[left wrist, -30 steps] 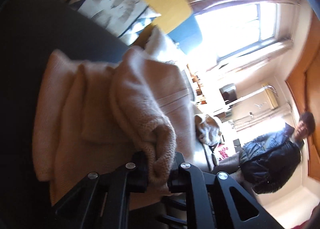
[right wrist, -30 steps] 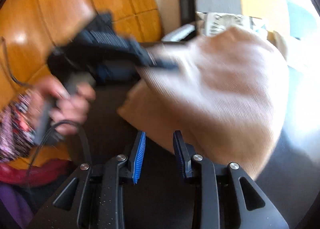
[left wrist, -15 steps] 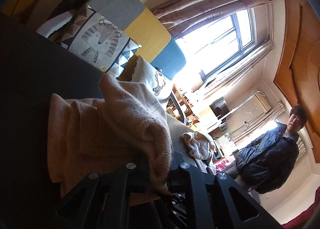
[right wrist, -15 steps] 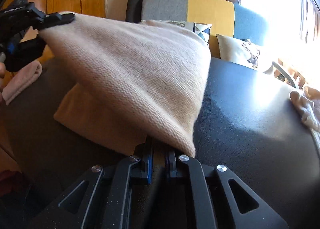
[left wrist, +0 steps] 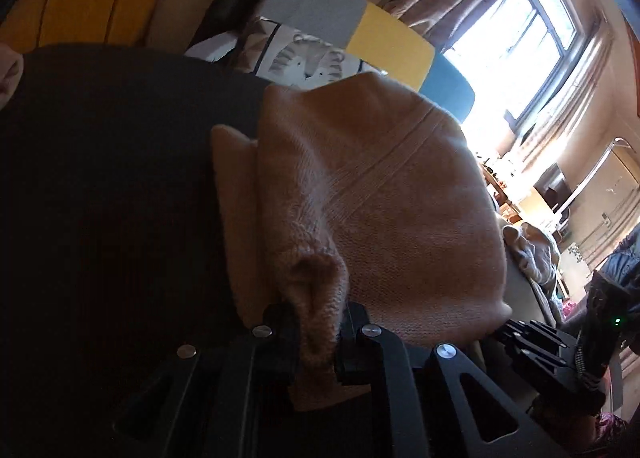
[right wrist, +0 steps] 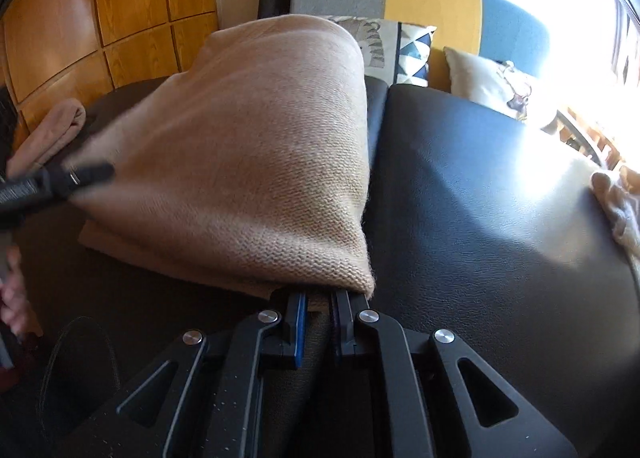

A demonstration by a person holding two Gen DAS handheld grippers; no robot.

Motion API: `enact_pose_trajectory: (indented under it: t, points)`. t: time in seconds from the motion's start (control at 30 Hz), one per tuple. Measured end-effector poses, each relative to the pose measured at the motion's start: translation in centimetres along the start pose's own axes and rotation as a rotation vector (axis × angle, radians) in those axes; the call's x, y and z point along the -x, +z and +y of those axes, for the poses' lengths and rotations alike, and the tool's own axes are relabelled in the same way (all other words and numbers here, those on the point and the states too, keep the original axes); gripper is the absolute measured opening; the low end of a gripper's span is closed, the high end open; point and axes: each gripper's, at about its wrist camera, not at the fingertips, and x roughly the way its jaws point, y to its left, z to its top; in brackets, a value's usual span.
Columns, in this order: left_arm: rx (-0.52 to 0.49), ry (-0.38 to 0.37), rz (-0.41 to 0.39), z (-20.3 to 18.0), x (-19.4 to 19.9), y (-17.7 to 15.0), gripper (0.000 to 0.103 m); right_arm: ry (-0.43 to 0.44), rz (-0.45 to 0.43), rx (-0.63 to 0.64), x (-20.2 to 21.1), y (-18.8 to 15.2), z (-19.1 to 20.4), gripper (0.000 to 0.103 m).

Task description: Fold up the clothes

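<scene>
Two tools w/ one garment. Left wrist view: left tool [left wrist: 320, 334] clenched on a bunched edge of the tan knitted sweater [left wrist: 384, 194], which hangs over its lower layers on the black leather surface [left wrist: 100, 178]. Fold looks about halfway; still to lay flat & smooth. Far side of the sweater is hidden.

Right wrist view: right tool [right wrist: 318, 300], jaws just closed, grasping the sweater's corner [right wrist: 256, 162]; left tool [right wrist: 86, 174] blurred. Layers under the lifted flap can't be made out.

sweater [right wrist: 256, 146] lies on surface [right wrist: 500, 218], left of its middle seam; cushions [right wrist: 404, 46] behind it against sofa back [right wrist: 432, 6]; another garment [right wrist: 618, 198] at surface's right edge.
</scene>
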Motion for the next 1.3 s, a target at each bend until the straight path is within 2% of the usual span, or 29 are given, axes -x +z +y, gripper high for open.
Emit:
enact_pose_trajectory:
  t: [0.07,0.2,0.23,0.3,0.37,0.6,0.7,0.8,0.9,1.07,1.2,1.27,1.3]
  points:
    - [0.006,0.008,-0.024,0.0,0.3,-0.2,0.012,0.096,0.022,-0.013,0.7,0.4,-0.6,0.01]
    - [0.042,-0.014,-0.07,0.3,1.2,-0.5,0.012,0.28,-0.069,-0.042,4.0,2.3,-2.3,0.01]
    - [0.059,-0.034,-0.093,0.5,1.7,-0.4,0.011,0.287,-0.104,-0.045,4.9,2.9,-2.3,0.011]
    - [0.067,-0.072,-0.149,0.3,3.1,-0.3,0.011,0.222,-0.144,-0.055,5.6,5.2,-2.7,0.012]
    - [0.05,-0.096,-0.181,0.0,4.1,-0.3,0.012,0.182,-0.146,-0.087,4.4,7.4,-3.2,0.012]
    - [0.099,-0.095,-0.138,1.0,3.7,-1.8,0.012,0.127,-0.083,-0.2,-3.2,14.8,-3.9,0.012]
    - [0.124,-0.055,-0.102,1.7,3.2,-2.2,0.012,0.18,-0.049,-0.157,-5.2,16.9,-2.5,0.012]
    - [0.169,-0.027,-0.054,2.8,2.3,-2.7,0.012,0.211,-0.023,0.026,-6.0,16.9,1.0,0.013]
    - [0.155,-0.013,-0.056,2.8,2.8,-3.0,0.012,0.095,0.002,0.141,-8.2,15.7,3.0,0.013]
    - [0.157,-0.013,-0.053,2.8,3.8,-4.2,0.012,0.078,-0.037,0.097,-9.4,15.5,2.3,0.012]
    - [0.164,-0.02,-0.044,2.9,4.4,-4.2,0.012,0.111,-0.043,0.032,-9.7,16.2,1.2,0.012]
    - [0.171,-0.029,-0.04,3.1,4.6,-4.1,0.012,0.16,-0.094,-0.031,-8.0,17.0,1.0,0.012]
    - [0.176,-0.035,-0.041,3.3,4.6,-4.1,0.013,0.185,-0.107,-0.022,-7.4,17.2,1.4,0.012]
